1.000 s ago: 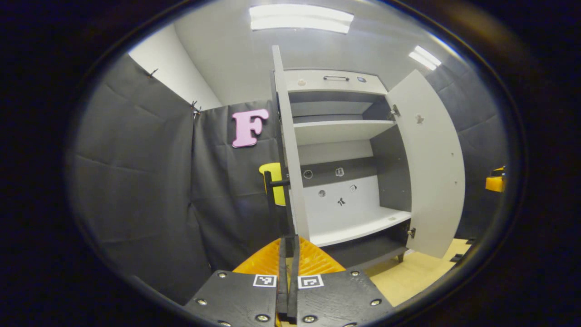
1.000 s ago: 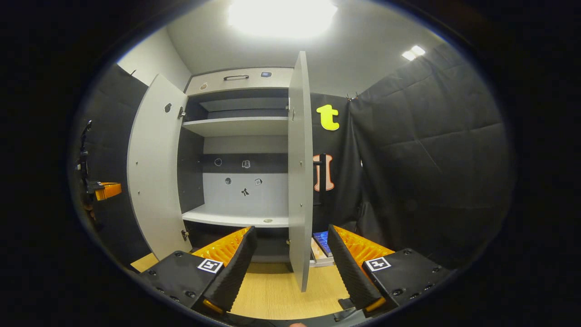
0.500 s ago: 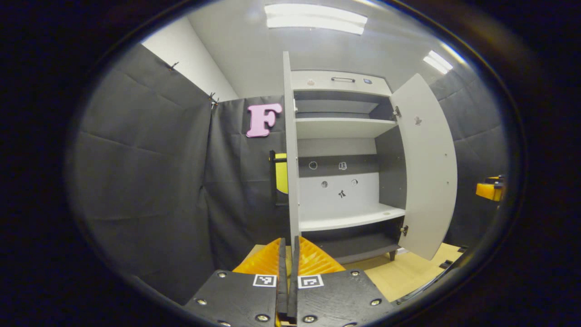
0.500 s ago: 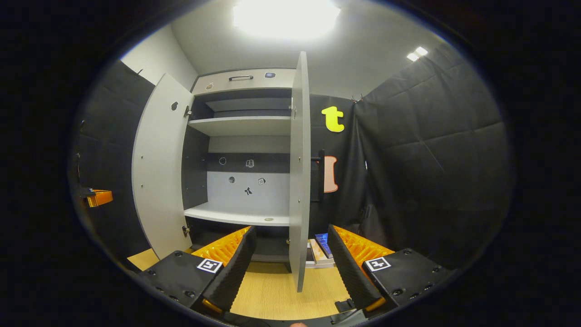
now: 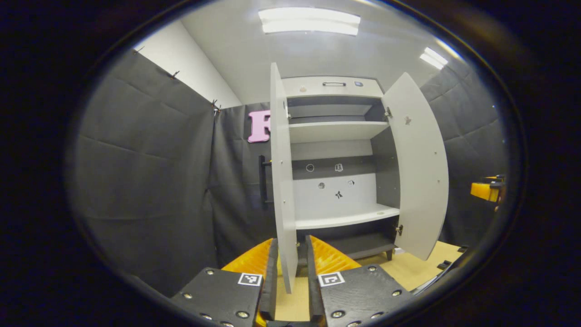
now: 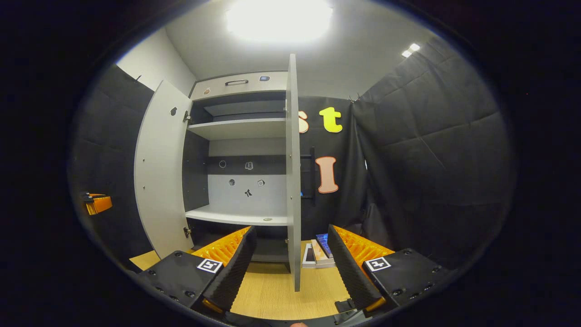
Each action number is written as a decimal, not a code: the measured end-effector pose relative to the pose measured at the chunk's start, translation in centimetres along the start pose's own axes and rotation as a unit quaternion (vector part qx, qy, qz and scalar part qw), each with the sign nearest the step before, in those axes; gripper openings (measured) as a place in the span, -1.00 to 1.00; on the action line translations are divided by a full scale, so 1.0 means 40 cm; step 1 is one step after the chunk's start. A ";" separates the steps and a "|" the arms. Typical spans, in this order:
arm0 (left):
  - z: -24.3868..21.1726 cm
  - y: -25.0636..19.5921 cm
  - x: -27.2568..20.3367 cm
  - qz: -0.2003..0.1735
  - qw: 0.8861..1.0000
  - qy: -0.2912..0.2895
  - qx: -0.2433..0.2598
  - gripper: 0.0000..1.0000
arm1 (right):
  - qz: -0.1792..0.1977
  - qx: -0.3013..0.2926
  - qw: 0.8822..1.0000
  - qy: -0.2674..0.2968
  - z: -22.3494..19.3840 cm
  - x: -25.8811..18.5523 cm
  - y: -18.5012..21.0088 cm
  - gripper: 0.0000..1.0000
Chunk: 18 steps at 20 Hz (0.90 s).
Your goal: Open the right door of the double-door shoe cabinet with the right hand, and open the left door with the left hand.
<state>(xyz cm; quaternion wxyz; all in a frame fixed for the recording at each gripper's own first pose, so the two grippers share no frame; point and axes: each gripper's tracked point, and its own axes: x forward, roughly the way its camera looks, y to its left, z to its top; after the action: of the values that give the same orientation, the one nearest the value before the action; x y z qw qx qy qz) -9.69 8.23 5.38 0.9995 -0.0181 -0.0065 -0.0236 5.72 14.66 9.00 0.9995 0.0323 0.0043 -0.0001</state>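
The left gripper (image 5: 290, 290) is holding its fingers slightly parted, while the right gripper (image 6: 290, 268) is gaping wide.

No written word, brand or number can be read anywhere. The square black-and-white coded markers (image 5: 250, 279) on the black plates of the tongs carry patterns, not text. The small dark stickers (image 6: 248, 192) on the pale grey back panel of the open shoe cabinet are too small to make out.
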 end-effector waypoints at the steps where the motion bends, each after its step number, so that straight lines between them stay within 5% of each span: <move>1: 0.000 0.002 -0.007 0.003 1.000 0.000 0.001 -0.41 | 0.001 -0.001 1.000 0.000 0.001 0.000 -0.003 0.96; 3: 0.001 -0.008 -0.019 0.002 1.000 0.001 -0.002 -0.36 | -0.001 -0.001 1.000 -0.003 0.006 -0.001 -0.012 0.96; 5: 0.003 -0.008 -0.026 0.003 1.000 0.001 -0.005 0.27 | -0.001 0.003 1.000 -0.009 0.015 -0.004 -0.018 0.96; 9: 0.003 0.005 -0.038 0.014 1.000 0.001 -0.004 0.39 | -0.005 0.001 1.000 -0.016 0.029 -0.005 -0.031 0.86; 12: -0.004 0.011 -0.047 0.027 1.000 0.003 0.002 0.86 | -0.008 -0.001 1.000 -0.020 0.036 -0.005 -0.039 0.96; 18: -0.019 0.015 -0.063 0.039 0.999 0.012 0.012 0.84 | -0.011 0.001 1.000 -0.024 0.044 -0.011 -0.047 0.84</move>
<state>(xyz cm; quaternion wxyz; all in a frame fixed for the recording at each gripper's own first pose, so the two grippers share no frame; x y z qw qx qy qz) -12.18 8.94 4.55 0.9998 -0.0061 0.0057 0.0154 5.28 12.68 10.65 0.9992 0.0337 -0.0195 -0.0115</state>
